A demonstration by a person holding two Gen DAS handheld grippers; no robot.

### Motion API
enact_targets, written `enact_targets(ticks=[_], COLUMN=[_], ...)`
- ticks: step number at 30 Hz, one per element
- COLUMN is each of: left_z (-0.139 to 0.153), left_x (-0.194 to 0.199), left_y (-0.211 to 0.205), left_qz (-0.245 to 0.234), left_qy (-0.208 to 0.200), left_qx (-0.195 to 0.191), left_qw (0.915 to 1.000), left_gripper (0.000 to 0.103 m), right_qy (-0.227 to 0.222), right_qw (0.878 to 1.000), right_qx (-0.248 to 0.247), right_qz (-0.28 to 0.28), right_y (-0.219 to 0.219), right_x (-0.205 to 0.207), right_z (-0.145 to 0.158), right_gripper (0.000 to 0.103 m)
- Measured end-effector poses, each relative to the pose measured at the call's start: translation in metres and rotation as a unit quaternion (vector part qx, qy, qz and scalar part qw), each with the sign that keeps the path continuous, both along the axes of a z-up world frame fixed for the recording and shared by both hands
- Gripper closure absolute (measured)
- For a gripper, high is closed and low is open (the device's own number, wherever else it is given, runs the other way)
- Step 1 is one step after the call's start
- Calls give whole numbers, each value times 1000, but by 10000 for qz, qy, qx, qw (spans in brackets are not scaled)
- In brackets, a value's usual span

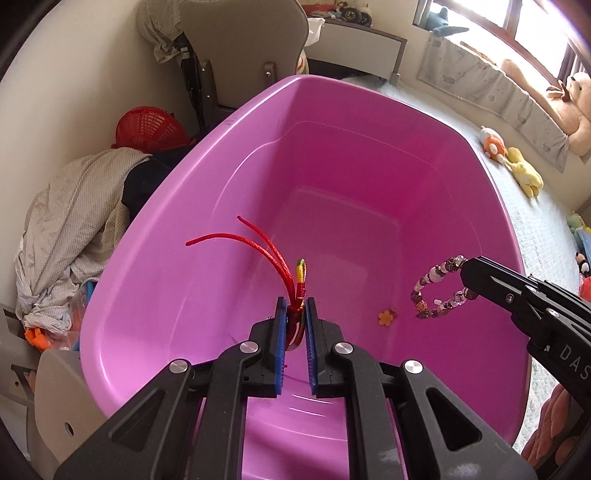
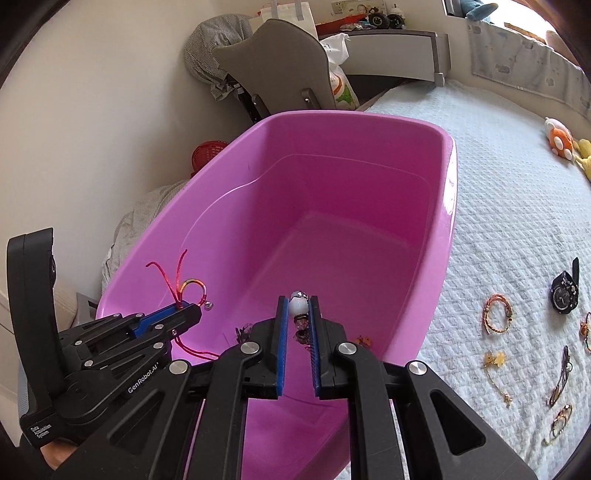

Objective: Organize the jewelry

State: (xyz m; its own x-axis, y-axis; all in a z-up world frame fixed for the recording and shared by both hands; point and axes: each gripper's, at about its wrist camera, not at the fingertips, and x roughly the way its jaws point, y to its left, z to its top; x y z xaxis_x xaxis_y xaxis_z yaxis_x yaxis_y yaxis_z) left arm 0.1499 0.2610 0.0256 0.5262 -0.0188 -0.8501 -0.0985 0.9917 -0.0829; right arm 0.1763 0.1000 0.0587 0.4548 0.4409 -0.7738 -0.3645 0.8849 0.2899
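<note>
Pink tub (image 1: 332, 184): large, open-topped, set on a white bedspread (image 2: 498, 240); floor bare but for a small orange flower charm (image 1: 386, 316) near the front wall

Left gripper (image 1: 296, 314): over the tub's near left corner, blue pads clamped on a red cord bracelet (image 1: 299, 280); two loose cord ends (image 1: 221, 236) stick up and left towards the tub's left wall

Right gripper (image 2: 299, 314): over the tub's near edge, pads clamped on a beaded bracelet (image 1: 439, 291); its loop hangs free above the tub floor, just beside the flower charm, not touching it

The two grippers: side by side, apart, nothing between them

Tub interior ahead of both: open, walls well apart, far half bare

Right of the tub, on the bedspread: black watch (image 2: 564, 293), orange cord bracelet (image 2: 496, 314), yellow pendant chain (image 2: 496, 373), further small pieces (image 2: 559, 384) near the picture's edge, too small to tell

Left of the tub: crumpled grey cloth (image 1: 74, 229), red basket (image 1: 147, 127), wall close behind

Behind the tub: grey chair back (image 2: 273, 55)

Far side of the bed: plush toys (image 1: 517, 166) under a window (image 1: 517, 22)
</note>
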Motion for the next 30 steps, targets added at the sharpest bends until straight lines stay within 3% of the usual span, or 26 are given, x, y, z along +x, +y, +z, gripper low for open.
enact_targets(ticks=[9, 10, 11, 12, 13, 15, 21, 30], left_z=[-3, -2, -2, 0, 3, 10, 13, 15], left_x=[2, 2, 1, 0, -2, -8, -11, -16], left_y=[-4, -5, -5, -6, -7, -9, -5, -3], left_qz=[-2, -6, -9, -3, 3, 34, 120, 159], left_qy=[62, 62, 35, -14, -96, -330, -322, -336], left_qx=[47, 66, 95, 128, 162, 157, -45, -38], left_qw=[10000, 10000, 9999, 9999, 9998, 9993, 9994, 9993], left_gripper=[89, 81, 76, 60, 36, 19, 16, 16], right_qy=[-46, -30, -37, -66, -97, -151, -145, -68], right_qw=[9999, 9999, 10000, 10000, 9999, 9999, 9999, 10000], right_qx=[-160, -141, -86, -32, -11, -11, -87, -45], right_qz=[-4, 3, -4, -17, -29, -20, 11, 35], right_y=[0, 0, -1, -2, -3, -3, -1, 1], right_x=[2, 2, 2, 1, 0, -1, -3, -2], right_z=[-4, -3, -2, 0, 2, 6, 7, 5], right_gripper=[92, 88, 76, 68, 54, 48, 48, 48])
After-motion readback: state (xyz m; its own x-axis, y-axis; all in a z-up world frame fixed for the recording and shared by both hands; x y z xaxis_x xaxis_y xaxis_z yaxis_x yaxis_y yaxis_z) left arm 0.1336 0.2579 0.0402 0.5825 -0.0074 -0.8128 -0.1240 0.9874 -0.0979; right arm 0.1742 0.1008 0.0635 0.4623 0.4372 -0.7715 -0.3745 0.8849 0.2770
